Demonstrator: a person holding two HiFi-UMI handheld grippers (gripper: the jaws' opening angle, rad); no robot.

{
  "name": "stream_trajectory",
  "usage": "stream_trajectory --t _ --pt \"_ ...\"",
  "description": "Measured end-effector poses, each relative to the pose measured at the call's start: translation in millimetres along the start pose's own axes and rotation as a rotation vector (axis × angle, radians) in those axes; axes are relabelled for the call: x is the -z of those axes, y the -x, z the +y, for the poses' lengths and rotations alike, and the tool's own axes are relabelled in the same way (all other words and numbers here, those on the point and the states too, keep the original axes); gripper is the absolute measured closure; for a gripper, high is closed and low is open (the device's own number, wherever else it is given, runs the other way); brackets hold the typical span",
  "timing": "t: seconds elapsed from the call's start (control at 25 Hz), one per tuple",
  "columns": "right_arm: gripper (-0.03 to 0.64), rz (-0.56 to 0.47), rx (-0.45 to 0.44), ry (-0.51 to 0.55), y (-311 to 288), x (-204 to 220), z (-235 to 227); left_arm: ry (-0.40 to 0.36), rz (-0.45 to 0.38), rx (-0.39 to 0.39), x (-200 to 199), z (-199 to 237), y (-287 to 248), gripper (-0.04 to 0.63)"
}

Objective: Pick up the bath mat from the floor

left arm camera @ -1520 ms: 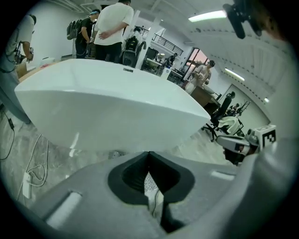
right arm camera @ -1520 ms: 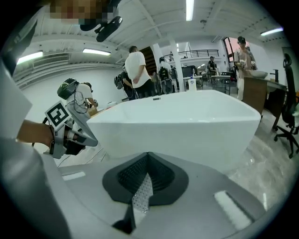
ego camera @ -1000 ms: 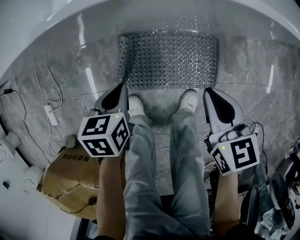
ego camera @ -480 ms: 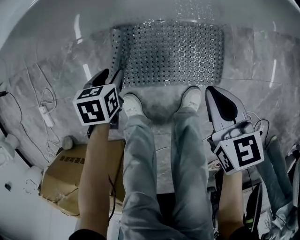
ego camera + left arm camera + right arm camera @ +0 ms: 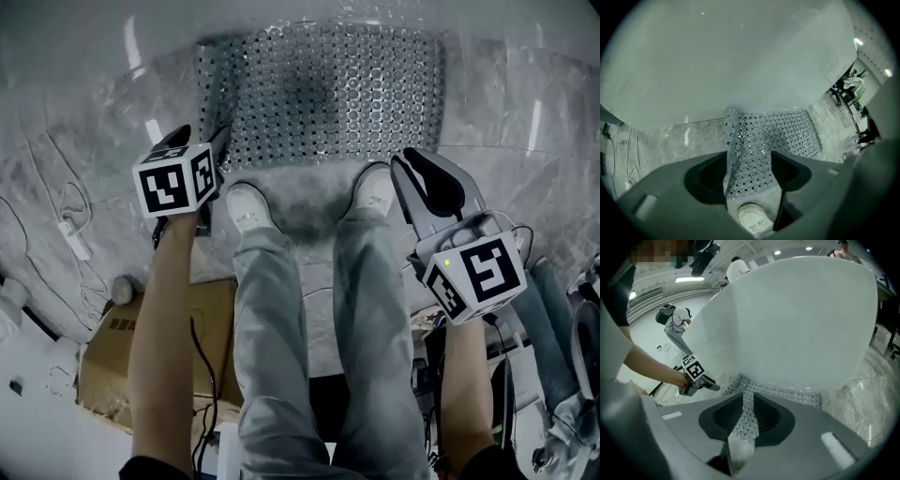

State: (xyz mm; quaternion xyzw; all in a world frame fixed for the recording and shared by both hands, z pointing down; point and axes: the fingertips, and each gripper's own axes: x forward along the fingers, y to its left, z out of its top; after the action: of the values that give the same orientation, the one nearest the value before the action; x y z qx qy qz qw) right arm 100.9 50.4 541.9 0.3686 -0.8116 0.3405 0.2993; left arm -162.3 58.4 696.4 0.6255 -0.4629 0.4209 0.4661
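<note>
The bath mat (image 5: 328,84) is grey and studded with holes. It lies flat on the marble floor against the white tub, with its left edge (image 5: 731,136) curled up. My left gripper (image 5: 202,141) hangs over the mat's near left corner. Its jaws have just been opening and stand wide, with nothing between them; the mat (image 5: 787,131) shows through the gap. My right gripper (image 5: 417,159) hovers by the mat's near right edge. Its jaws have just been opening to a narrow gap, and nothing is pinched there. The right gripper view also shows the left gripper (image 5: 715,386).
The person's two white shoes (image 5: 246,204) (image 5: 373,187) stand at the mat's near edge, between the grippers. The bathtub wall (image 5: 740,56) rises right behind the mat. A cardboard box (image 5: 103,356) and cables (image 5: 70,225) lie to the left, and more gear sits at the lower right.
Both grippers have sunk toward the floor. The left one came down over the mat's near left corner and its jaws parted wide. The right one's jaws parted slightly.
</note>
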Motion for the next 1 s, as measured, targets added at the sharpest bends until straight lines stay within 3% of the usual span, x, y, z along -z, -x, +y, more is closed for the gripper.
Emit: stream_trajectory --t 0.44,0.8,1.0 --pt "0.339 0.131 0.121 -0.022 -46.9 62.5 -95.1 -0.071 0.107 -0.032 11.6 30.9 -51.3 0.251" --pt "0.301 0.23 0.215 -0.092 -77.9 120.8 -184.2 -0.012 0.136 0.01 16.6 36.3 -86.5 0.205" --pt "0.284 0.324 0.235 -0.125 -90.9 168.2 -215.7 -0.026 0.157 0.025 29.0 43.5 -105.6 0.184"
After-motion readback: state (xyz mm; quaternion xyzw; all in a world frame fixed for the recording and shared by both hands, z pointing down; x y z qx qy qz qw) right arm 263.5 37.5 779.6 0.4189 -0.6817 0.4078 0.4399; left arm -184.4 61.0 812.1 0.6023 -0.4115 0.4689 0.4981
